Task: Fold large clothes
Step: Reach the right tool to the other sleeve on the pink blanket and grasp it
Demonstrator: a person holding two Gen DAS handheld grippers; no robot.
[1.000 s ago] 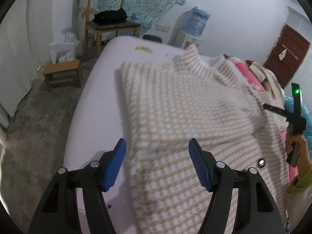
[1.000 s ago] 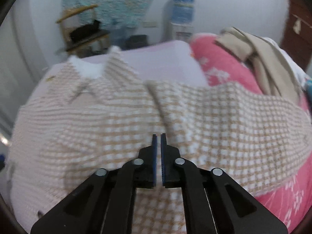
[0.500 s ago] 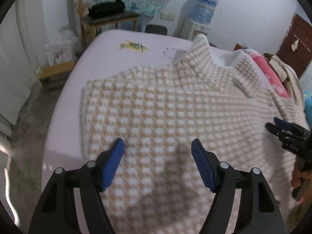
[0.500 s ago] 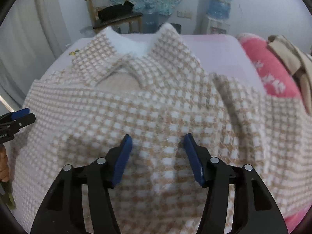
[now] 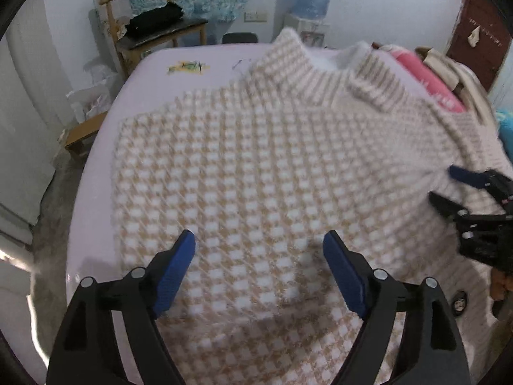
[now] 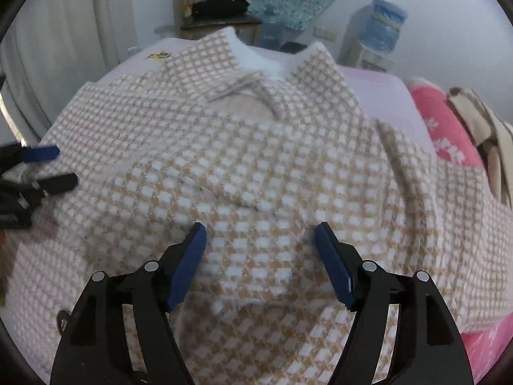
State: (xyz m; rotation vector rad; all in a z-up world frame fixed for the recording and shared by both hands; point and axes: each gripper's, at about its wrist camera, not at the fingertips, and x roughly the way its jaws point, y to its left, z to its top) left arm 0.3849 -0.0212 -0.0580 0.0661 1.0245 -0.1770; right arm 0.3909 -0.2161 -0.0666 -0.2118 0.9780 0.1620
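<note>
A large beige-and-white checked garment (image 5: 256, 173) lay spread across a pale lilac bed (image 5: 96, 192), its collar (image 6: 266, 64) at the far end from both tools. The left gripper (image 5: 259, 256) hovered just above the cloth, its blue-padded fingers (image 5: 174, 269) spread wide and holding nothing; checked fabric filled the gap between them. The right gripper (image 6: 260, 250) was likewise wide apart and empty over the garment's middle. Each tool showed at the edge of the other's view, the right gripper off to the left gripper's right side. Beyond the left gripper, past the bed's far end, stood a wooden chair (image 5: 150, 29). To the right gripper's right lay pink bedding (image 6: 449, 141).
</note>
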